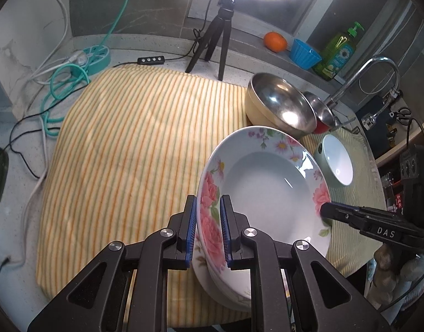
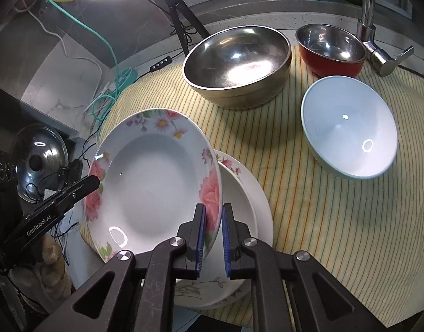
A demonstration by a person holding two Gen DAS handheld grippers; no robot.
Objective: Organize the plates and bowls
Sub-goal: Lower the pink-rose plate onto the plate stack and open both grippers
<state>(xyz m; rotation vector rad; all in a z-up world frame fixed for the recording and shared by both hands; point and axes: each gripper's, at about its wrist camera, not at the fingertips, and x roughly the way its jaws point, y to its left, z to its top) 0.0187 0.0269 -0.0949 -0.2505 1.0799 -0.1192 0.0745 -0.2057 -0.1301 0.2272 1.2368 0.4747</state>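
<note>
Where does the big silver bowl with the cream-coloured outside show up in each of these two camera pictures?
Left wrist view: the large steel bowl sits upper right of centre, just beyond the raised flowered plate.
Right wrist view: the large steel bowl is at top centre, behind the flowered plate.
Shared landmark: the small red-sided steel bowl stands immediately to its right in both views, near the tap.

Wide bare cloth off my left claw, nothing in the way. Ahead, steel bowl, red bowl and blue bowl crowd the right; tripod guards the back.
</note>
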